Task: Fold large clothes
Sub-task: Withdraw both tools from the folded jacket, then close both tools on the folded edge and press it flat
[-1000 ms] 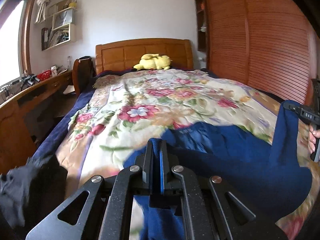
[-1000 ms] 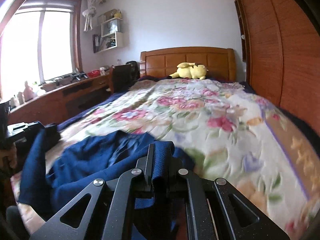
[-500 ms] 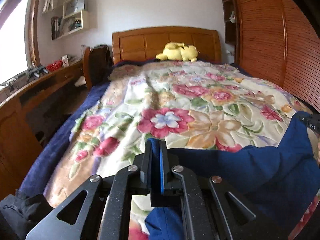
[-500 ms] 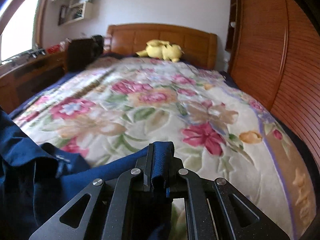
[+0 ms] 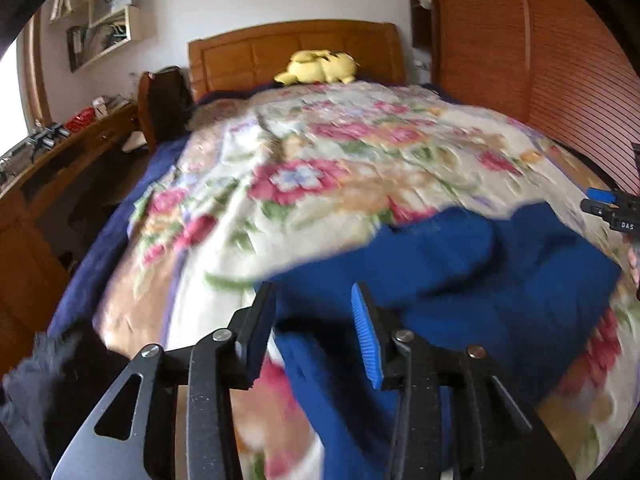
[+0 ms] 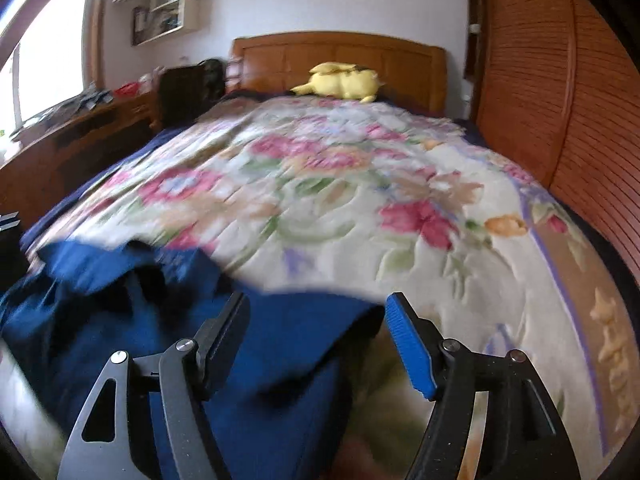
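Note:
A dark blue garment (image 5: pixel 460 280) lies loosely spread on the near end of the floral bedspread (image 5: pixel 340 168); it also shows in the right wrist view (image 6: pixel 140 320). My left gripper (image 5: pixel 314 300) is open, jaws wide apart, with the garment's left edge between and below them, not clamped. My right gripper (image 6: pixel 318 312) is open, with the garment's right edge lying between its jaws. The right gripper's tip (image 5: pixel 612 212) shows at the far right of the left wrist view. Both views are motion-blurred.
A yellow plush toy (image 5: pixel 320 67) lies by the wooden headboard (image 5: pixel 296 48). A wooden desk (image 5: pixel 60 152) and dark chair (image 5: pixel 164 100) stand left of the bed. A slatted wooden wardrobe (image 5: pixel 540 60) runs along the right. Dark clothing (image 5: pixel 44 380) sits at the bed's near left corner.
Both grippers were shut on the blue garment's edges and held it up. Now both have opened and the garment has dropped onto the bedspread.

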